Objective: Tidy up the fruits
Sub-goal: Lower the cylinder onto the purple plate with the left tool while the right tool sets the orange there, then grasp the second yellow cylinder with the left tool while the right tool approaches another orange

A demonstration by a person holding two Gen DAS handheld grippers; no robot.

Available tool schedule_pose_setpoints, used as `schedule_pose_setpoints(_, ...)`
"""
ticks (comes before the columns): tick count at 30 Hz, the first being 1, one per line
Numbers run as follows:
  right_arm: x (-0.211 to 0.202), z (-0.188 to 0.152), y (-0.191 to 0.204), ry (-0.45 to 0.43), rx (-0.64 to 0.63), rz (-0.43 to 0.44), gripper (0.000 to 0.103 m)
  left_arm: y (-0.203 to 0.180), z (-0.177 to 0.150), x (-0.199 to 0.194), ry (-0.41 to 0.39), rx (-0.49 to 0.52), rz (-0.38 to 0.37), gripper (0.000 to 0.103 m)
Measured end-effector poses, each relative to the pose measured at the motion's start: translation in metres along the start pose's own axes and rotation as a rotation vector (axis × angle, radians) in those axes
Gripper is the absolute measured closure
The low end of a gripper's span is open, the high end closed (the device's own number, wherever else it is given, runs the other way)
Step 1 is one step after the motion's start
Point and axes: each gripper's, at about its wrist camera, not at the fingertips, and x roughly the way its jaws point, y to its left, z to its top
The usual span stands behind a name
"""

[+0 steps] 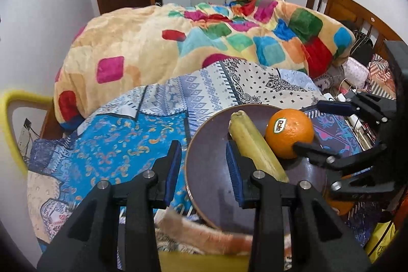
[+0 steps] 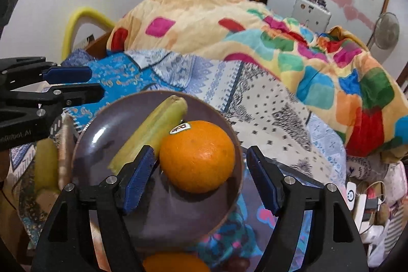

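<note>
On the bed, a dark round plate [image 2: 102, 124] holds a yellow-green banana [image 2: 153, 129] and a stickered orange [image 2: 197, 156], touching. The right tool [image 2: 201, 177] hangs spread around the orange, gripping nothing. The left tool [image 1: 204, 170] hovers spread over the plate's edge.

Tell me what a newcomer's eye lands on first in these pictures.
The bright orange with its sticker, lying in the dark round plate beside a yellow-green banana. The right gripper is open around the orange. Behind, a blanket of coloured squares is heaped over the bed.
</note>
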Motion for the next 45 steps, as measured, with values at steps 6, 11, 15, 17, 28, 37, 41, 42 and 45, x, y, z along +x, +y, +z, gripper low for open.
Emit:
schedule_pose_setpoints(6, -0.04, -0.012, 0.004, -0.089, 0.018, -0.026, 0.03, 0.0, -0.018, -0.03, -0.034, -0.004, 0.026, 0.066)
schedule_pose_setpoints(11, -0.068, -0.029, 0.012, -0.154, 0.027, -0.032, 0.029, -0.005, -0.04, -0.053, -0.059, -0.007, 0.041, 0.052)
schedule_pose_setpoints(15, -0.079, -0.044, 0.015, -0.176, 0.046, -0.019, 0.027, -0.011, -0.059, -0.066, -0.073, -0.003, 0.054, 0.051)
schedule_pose_setpoints(17, -0.083, -0.053, 0.017, -0.185, 0.05, -0.028, 0.027, -0.013, -0.07, -0.069, -0.069, -0.011, 0.052, 0.051)
schedule_pose_setpoints(28, -0.083, -0.1, 0.02, -0.165, 0.059, -0.062, 0.025, -0.022, -0.109, -0.054, -0.013, -0.039, 0.047, 0.03)
schedule_pose_setpoints(37, -0.068, -0.114, 0.017, -0.125, 0.075, -0.047, 0.024, -0.04, -0.118, -0.028, 0.003, -0.029, 0.084, 0.007)
schedule_pose_setpoints(41, -0.062, -0.115, 0.017, -0.116, 0.075, -0.042, 0.024, -0.046, -0.119, -0.024, -0.01, -0.006, 0.13, 0.006)
schedule_pose_setpoints(42, -0.06, -0.115, 0.017, -0.115, 0.076, -0.038, 0.024, -0.044, -0.118, -0.022, -0.011, -0.009, 0.14, 0.006)
schedule_pose_setpoints(45, -0.057, -0.115, 0.017, -0.114, 0.083, -0.028, 0.024, -0.039, -0.115, -0.018, -0.019, -0.038, 0.173, 0.008)
